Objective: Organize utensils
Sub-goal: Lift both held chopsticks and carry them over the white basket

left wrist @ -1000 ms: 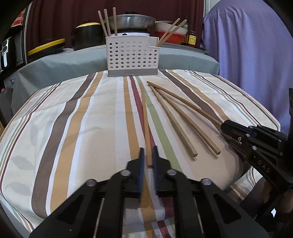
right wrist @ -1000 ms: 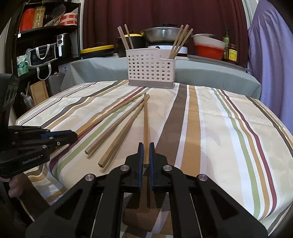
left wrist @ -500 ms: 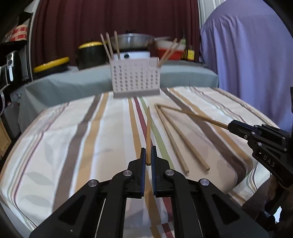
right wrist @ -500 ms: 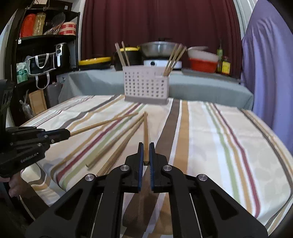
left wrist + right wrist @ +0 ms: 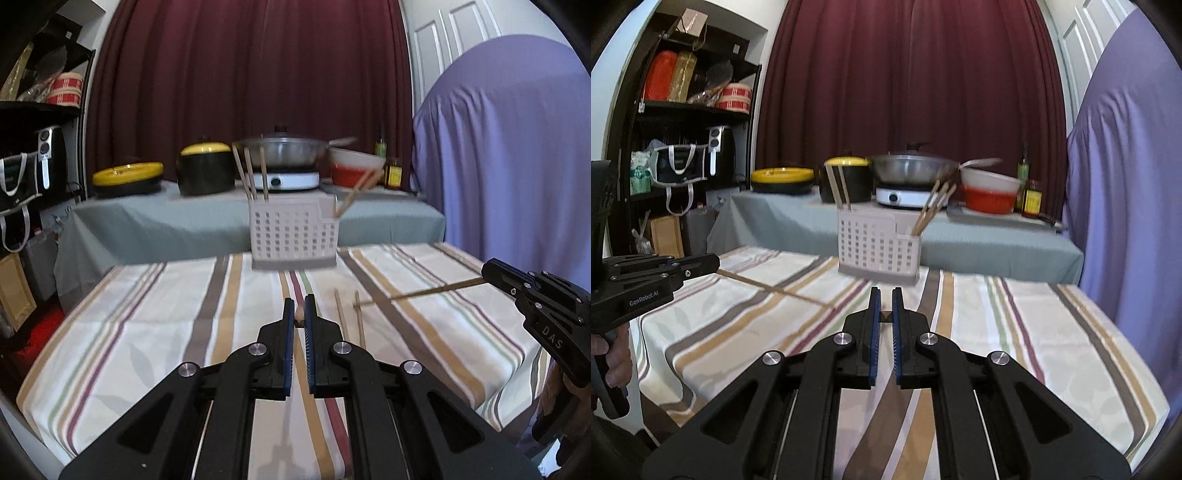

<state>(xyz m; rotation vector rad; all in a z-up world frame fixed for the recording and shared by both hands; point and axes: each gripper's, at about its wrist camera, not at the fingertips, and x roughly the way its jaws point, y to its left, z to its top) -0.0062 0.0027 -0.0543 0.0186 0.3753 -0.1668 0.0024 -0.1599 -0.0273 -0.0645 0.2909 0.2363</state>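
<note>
Pinching one chopstick (image 5: pixel 299 316) each, both tools hang over striped tablecloth (image 5: pixel 147 325) before maroon curtain (image 5: pixel 251 74)

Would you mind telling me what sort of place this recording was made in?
Most likely a home kitchen or dining corner. A lidded wok sits on a portable cooker on the rear counter, a shelf holds an air fryer, and a white utensil caddy with chopsticks stands on the striped tablecloth.
</note>
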